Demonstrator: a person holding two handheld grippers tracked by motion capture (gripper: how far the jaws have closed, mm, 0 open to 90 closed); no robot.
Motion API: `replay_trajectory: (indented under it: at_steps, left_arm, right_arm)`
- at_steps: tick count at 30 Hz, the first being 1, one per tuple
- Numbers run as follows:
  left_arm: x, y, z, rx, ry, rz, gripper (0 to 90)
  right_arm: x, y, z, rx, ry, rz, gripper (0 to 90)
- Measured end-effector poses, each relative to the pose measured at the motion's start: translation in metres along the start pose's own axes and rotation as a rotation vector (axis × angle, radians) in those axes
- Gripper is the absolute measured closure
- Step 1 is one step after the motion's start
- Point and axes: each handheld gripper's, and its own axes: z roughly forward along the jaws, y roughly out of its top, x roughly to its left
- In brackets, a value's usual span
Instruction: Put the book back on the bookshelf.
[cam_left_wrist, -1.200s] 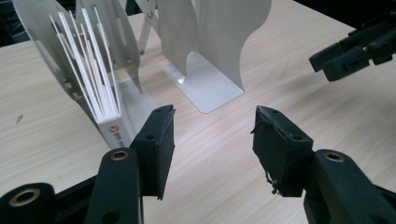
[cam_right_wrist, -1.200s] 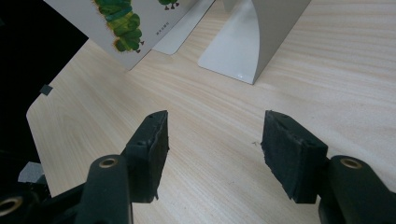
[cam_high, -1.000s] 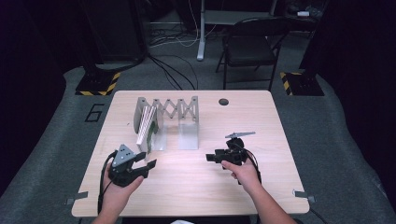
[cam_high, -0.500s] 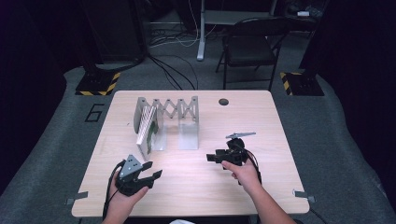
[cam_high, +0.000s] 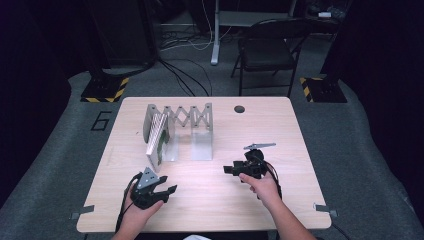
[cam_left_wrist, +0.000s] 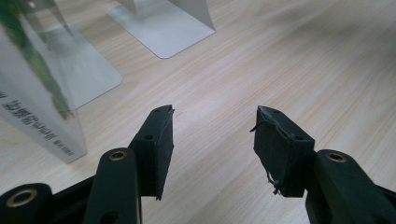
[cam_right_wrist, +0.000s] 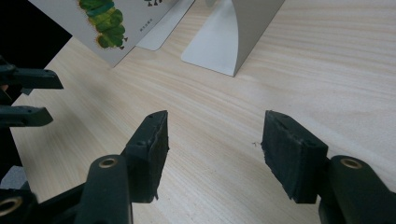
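1. Book (cam_high: 156, 137) leans in the metal rack (cam_high: 202, 125), ahead of the left tongs (cam_high: 167, 189) and off to the far side of the right tongs (cam_high: 229, 170), apart from both.
2. Left tongs sit low over the table (cam_high: 300, 130), jaws partly open with nothing between them; in the left gripper view the book's near corner (cam_left_wrist: 42, 116) stands just past their left jaw.
3. Right tongs are also partly open and empty, pointing across toward the left tongs, with the rack's plate (cam_right_wrist: 243, 32) and the book's cover (cam_right_wrist: 107, 23) beyond their tips.
4. It looks thin, light and fairly stiff, a picture book with a glossy cover, so the pads may slide on it.
5. Best hold, I judge: pinch both covers near the upper free edge, away from the rack plates, squarely across the thickness.
6. Tilted as it is, a nudge could tip it flat; steadying the rack with the right tongs would help.
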Motion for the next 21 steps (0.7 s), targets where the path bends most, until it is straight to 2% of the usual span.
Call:
replay_trajectory:
  at_steps: [5,9,12,14,15,16,18,21]
  left_arm:
    - [-0.005,-0.001,0.011,0.038,-0.012,0.061,47.3]
    - [-0.007,-0.001,0.015,0.034,-0.045,0.049,46.2]
    - [-0.006,-0.002,0.017,0.017,-0.037,0.069,44.9]
    - [-0.005,-0.003,0.018,0.039,-0.027,0.087,44.9]
    - [-0.006,-0.004,0.019,0.04,-0.019,0.083,44.9]
    - [-0.006,-0.004,0.018,0.047,-0.028,0.087,44.9]
    - [-0.007,-0.004,0.02,0.035,-0.015,0.092,44.9]
    - [-0.006,-0.002,0.02,0.051,-0.024,0.099,44.9]
  right_arm:
    - [-0.005,-0.001,-0.004,-0.011,-0.017,-0.004,40.9]
    - [-0.009,-0.003,-0.006,-0.009,-0.038,0.015,40.8]
    - [-0.011,-0.005,-0.008,-0.013,-0.052,0.019,40.8]
    - [-0.012,-0.006,-0.009,-0.009,-0.068,0.012,40.8]
    - [-0.013,-0.007,-0.009,-0.011,-0.071,0.005,40.8]
    - [-0.014,-0.007,-0.01,-0.008,-0.071,0.014,40.8]
    - [-0.015,-0.008,-0.01,-0.008,-0.075,0.021,40.8]
    - [-0.017,-0.009,-0.009,-0.001,-0.083,0.024,40.8]
